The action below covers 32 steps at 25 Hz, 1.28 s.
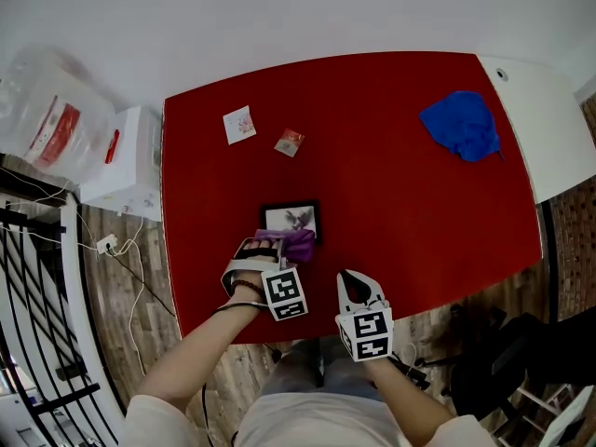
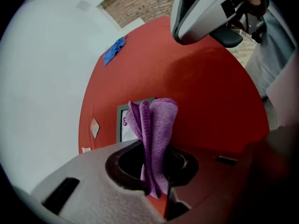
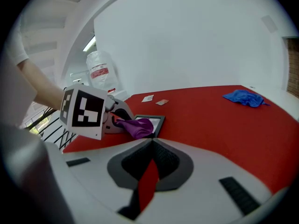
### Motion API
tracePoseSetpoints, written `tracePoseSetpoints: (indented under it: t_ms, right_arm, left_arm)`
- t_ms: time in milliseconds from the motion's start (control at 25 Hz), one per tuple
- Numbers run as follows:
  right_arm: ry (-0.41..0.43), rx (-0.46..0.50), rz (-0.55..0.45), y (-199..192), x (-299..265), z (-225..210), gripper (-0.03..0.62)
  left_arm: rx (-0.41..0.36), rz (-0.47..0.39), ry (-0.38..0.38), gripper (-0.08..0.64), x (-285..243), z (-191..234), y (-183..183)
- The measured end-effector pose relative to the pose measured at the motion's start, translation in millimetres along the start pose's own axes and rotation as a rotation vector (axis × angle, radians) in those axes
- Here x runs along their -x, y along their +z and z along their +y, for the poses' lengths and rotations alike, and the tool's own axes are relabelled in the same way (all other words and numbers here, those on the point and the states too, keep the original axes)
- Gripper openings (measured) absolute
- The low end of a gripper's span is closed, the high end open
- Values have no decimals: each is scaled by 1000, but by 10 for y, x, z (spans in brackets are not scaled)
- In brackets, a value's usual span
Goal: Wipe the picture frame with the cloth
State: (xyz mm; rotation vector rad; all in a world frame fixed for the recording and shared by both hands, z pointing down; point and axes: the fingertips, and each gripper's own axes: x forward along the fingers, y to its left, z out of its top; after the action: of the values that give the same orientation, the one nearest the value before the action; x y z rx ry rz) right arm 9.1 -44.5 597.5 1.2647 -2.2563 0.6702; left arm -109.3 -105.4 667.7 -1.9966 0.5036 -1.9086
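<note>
The purple cloth [image 1: 296, 243] covers the near edge of the picture frame [image 1: 291, 216]. The picture inside it is too small to make out, and so is the print on the white card [image 1: 239, 125] and small packet [image 1: 289, 142] beyond the frame.

Picture frame [image 1: 291, 218] sat mid-table [image 1: 419, 212], cloth [image 1: 291, 244] over its near edge in left gripper [image 1: 265, 246], right gripper [image 1: 352, 282] just right, two cards [image 1: 239, 125] behind, second cloth [image 1: 461, 125] far right.

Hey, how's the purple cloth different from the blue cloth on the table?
The purple cloth is folded and clamped in the left gripper at the picture frame. The blue cloth lies loose and crumpled near the red table's far right corner, untouched. Both are soft cloths.
</note>
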Motion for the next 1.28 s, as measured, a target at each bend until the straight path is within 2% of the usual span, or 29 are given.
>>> tracePoseSetpoints:
  t_ms: [240, 440, 720, 1040, 1280]
  right_arm:
    - [-10, -1, -6, 29, 19, -52, 5]
    - [-27, -8, 2, -14, 66, -126, 5]
    - [-33, -18, 8, -76, 69, -184, 5]
    - [-6, -8, -2, -40, 28, -60, 4]
    - [2, -6, 4, -69, 33, -17, 4]
  left_arm:
    - [101, 16, 79, 61, -121, 606, -33]
    - [90, 47, 98, 61, -320, 875, 13]
    - [59, 41, 66, 61, -314, 608, 90]
    - [-21, -13, 42, 61, 0, -15, 164]
    - [-28, -30, 50, 61, 107, -100, 181]
